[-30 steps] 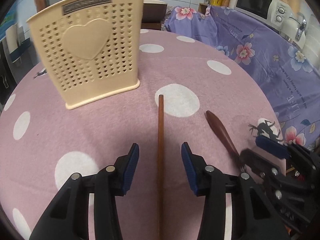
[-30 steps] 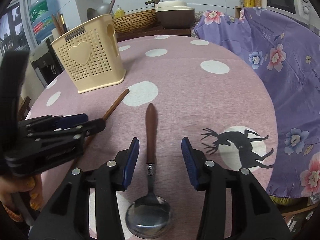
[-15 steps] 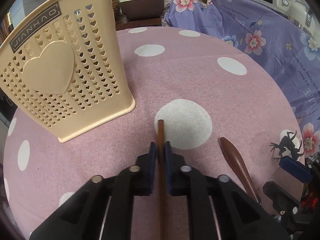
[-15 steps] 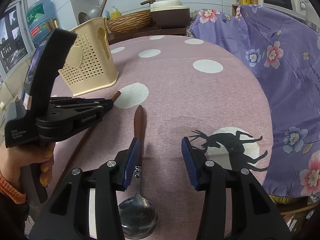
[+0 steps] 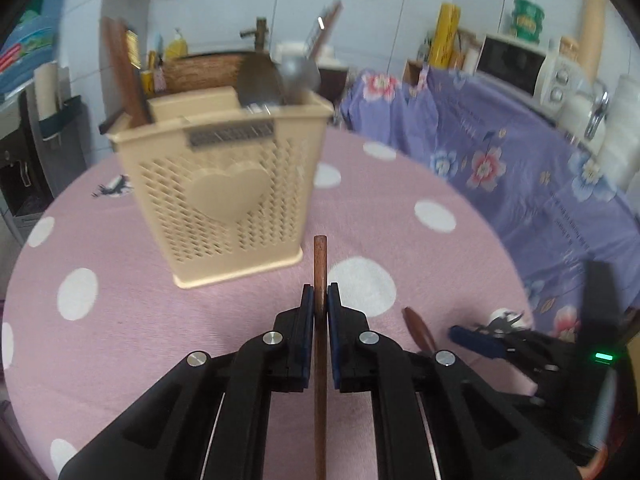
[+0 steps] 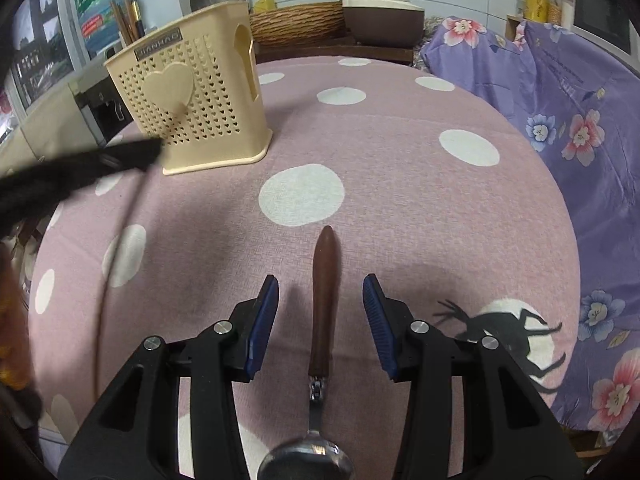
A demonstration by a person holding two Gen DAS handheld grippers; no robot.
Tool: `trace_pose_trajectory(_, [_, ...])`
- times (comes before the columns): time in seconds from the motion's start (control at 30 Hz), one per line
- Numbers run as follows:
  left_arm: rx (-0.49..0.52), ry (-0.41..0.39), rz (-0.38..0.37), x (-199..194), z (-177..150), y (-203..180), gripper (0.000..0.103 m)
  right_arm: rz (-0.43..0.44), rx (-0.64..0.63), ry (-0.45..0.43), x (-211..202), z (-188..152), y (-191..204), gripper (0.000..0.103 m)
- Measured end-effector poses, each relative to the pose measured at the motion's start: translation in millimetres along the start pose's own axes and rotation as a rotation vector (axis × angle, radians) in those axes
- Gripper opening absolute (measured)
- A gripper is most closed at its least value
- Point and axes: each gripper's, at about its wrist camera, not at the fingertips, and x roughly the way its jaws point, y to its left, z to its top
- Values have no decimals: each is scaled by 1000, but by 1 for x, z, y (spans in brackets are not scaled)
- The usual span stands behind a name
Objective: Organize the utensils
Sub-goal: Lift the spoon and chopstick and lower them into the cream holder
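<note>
White tiled wall (image 5: pixel 400 8), purple floral cloth (image 5: pixel 520 168), microwave (image 5: pixel 516 62)

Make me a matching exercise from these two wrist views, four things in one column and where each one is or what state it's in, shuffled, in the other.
Things:
1. left gripper
2. right gripper
3. spoon
4. utensil holder

States:
A. lying on the tablecloth between open jaws
B. upright, with utensils inside
C. open, gripping nothing
D. shut on the wooden stick

Pairs: 1-D, 2-C, 3-A, 4-B
</note>
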Motion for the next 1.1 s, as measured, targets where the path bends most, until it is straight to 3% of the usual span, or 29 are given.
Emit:
trace_pose_trajectory(0.13, [-26, -100, 17, -44, 0, 15, 8, -30, -20, 33, 14, 7, 3, 42])
trace_pose_trajectory(0.27, [-51, -134, 18, -64, -4, 27, 8, -66, -48, 39, 17, 10, 9, 36])
trace_pose_trajectory(0.43, [-73, -164, 32, -75, -6, 38, 8, -64, -63, 57, 18, 12, 14, 17])
trace_pose_trajectory(0.63, [-84, -195, 40, -85, -5, 46, 8, -24, -47, 56, 16, 13, 14, 16])
trace_pose_trajectory(0.8, [-95, -214, 44, -88, -5, 50, 8, 10, -45, -15, -4, 14, 24, 16])
trace_pose_trajectory(1.1, [-112, -271, 49, -107, 0, 61, 8, 138, -47, -232, -81, 32, 49, 16])
